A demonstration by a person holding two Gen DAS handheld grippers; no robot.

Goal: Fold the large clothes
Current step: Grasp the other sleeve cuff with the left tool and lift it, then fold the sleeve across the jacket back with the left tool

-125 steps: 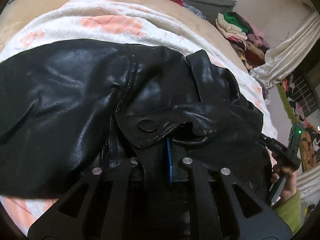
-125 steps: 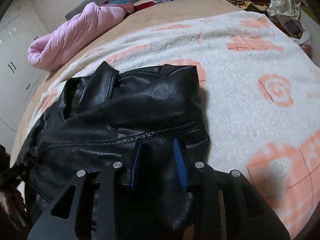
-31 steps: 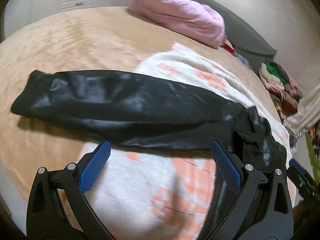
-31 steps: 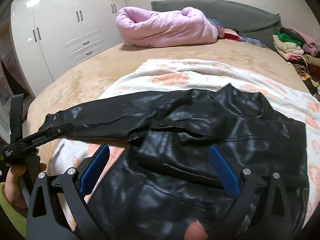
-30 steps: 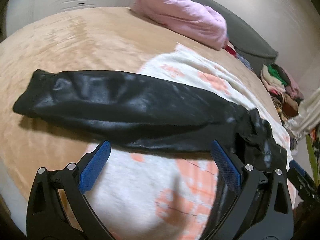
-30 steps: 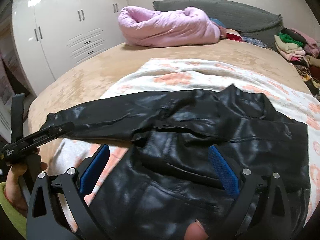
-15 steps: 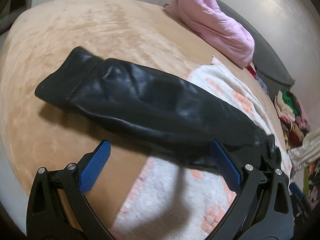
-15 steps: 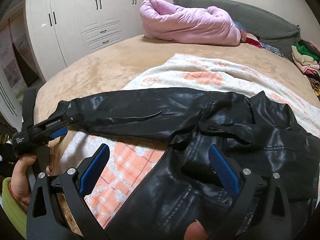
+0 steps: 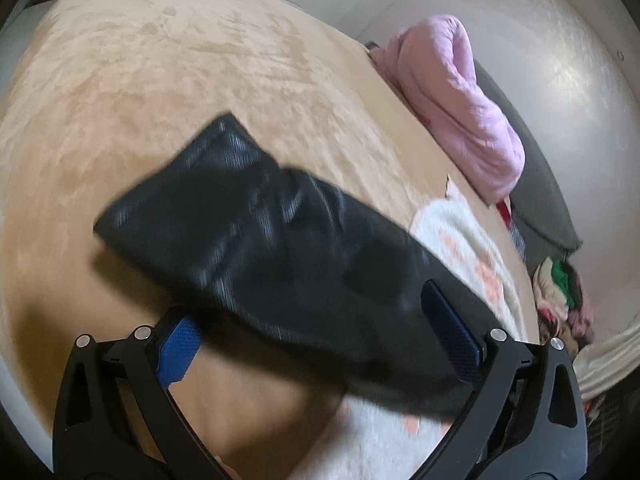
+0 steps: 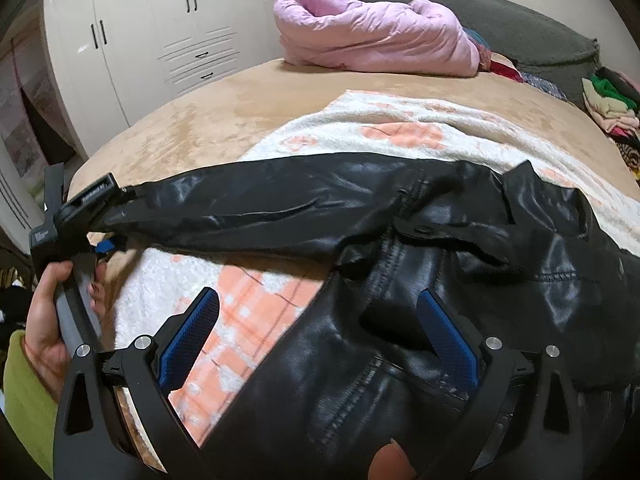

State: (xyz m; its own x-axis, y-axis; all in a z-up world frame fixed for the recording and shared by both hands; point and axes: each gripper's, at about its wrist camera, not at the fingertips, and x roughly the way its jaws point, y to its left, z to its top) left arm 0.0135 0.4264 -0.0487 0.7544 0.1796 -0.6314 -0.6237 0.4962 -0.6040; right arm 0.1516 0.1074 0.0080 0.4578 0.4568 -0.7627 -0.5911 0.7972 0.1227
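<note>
Across the tan bed [image 10: 208, 120] and its white blanket with orange patterns [image 10: 400, 132] lies a black leather jacket [image 10: 440, 280], glossy and creased, its body bunched on the blanket with the collar standing up and stitched seams showing. One sleeve [image 10: 260, 208] stretches straight out to the left, off the blanket onto the tan cover. The right tongs [image 10: 324, 332] hover with their blue pads wide apart over the jacket's body, gripping nothing. The left tongs [image 9: 320, 344] are also spread wide, with the sleeve's cuff end [image 9: 192, 188] lying between and beyond the pads; that view is motion-blurred, so whether a pad touches the leather is hard to say. From the right wrist view, a hand [image 10: 44, 312] in a green sleeve holds the left tool at the cuff. A pink quilt [image 10: 376, 32] sits at the bed's far end, before white wardrobes [image 10: 160, 40].
</note>
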